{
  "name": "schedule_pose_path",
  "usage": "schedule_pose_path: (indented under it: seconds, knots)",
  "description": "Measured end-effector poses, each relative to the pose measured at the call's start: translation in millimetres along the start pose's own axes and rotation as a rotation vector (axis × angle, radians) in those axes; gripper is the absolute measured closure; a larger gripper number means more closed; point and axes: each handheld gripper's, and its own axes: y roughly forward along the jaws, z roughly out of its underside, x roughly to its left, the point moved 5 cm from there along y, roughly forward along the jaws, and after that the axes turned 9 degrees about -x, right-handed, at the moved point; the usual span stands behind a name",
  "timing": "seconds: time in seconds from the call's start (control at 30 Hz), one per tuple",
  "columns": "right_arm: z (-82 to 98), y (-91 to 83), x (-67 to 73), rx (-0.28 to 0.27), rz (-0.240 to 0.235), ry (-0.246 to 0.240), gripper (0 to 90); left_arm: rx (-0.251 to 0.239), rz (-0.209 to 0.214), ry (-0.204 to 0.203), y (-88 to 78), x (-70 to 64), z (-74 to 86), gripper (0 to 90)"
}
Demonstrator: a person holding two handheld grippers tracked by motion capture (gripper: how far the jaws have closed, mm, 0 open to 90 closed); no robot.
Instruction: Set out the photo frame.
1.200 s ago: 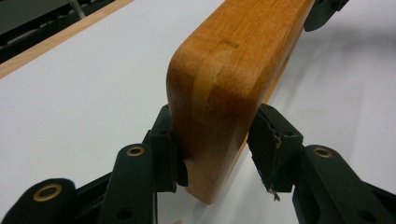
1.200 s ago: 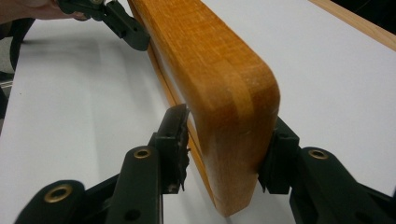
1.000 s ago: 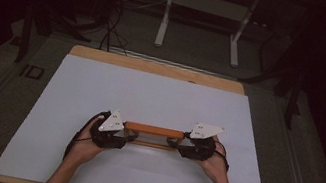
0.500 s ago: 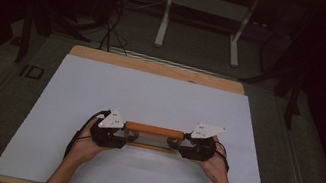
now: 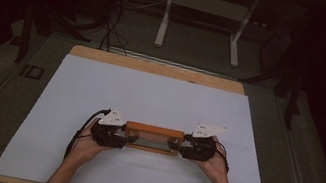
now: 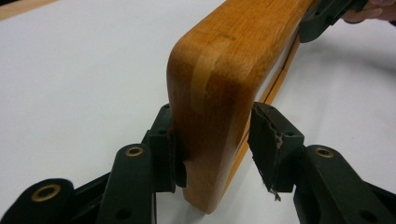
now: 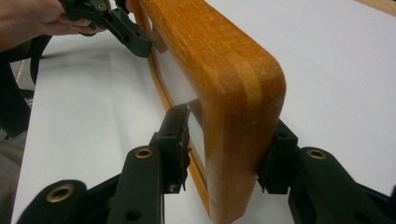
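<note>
Nothing has shifted since the earlier frame: the left gripper (image 5: pixel 118 136) and right gripper (image 5: pixel 187 147) stay clamped on opposite ends of the wooden frame (image 5: pixel 154 132) above the white sheet (image 5: pixel 160 96).

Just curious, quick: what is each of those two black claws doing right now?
Left gripper: closed on one end of the rounded orange-brown wooden frame.
Right gripper: closed on the frame's other end.
</note>
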Motion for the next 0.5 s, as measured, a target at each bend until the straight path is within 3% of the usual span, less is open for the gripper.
schedule_pose_path:
  seconds: [0.5]
  knots:
    - [5.9, 2.2, -1.0, 0.011, -0.030, 0.067, 60.3, -0.006, 0.029, -0.062, -1.1, 2.7, 1.0, 55.3]
